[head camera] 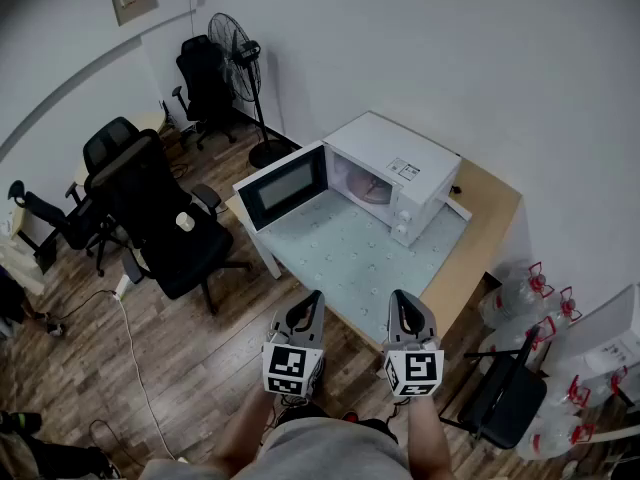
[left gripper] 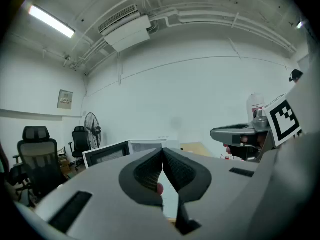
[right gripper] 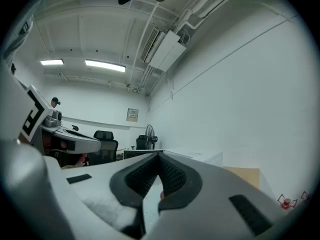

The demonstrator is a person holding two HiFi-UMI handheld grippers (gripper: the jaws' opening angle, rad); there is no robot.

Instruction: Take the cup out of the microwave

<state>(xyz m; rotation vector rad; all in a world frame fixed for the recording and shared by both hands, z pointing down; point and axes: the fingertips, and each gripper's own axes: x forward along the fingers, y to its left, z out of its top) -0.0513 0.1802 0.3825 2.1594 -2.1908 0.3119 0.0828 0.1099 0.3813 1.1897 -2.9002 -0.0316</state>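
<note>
The white microwave stands at the back of the table, and its door is swung open to the left. Something pinkish, probably the cup, shows inside the cavity; its shape is unclear. My left gripper and right gripper hover side by side over the table's near edge, well short of the microwave. Both point toward it. The left gripper has its jaws pressed together with nothing held. The right gripper is likewise shut and empty.
A pale mat covers the table in front of the microwave. Black office chairs and a standing fan are on the left. A small cup sits on one chair seat. Water jugs and a dark chair stand to the right.
</note>
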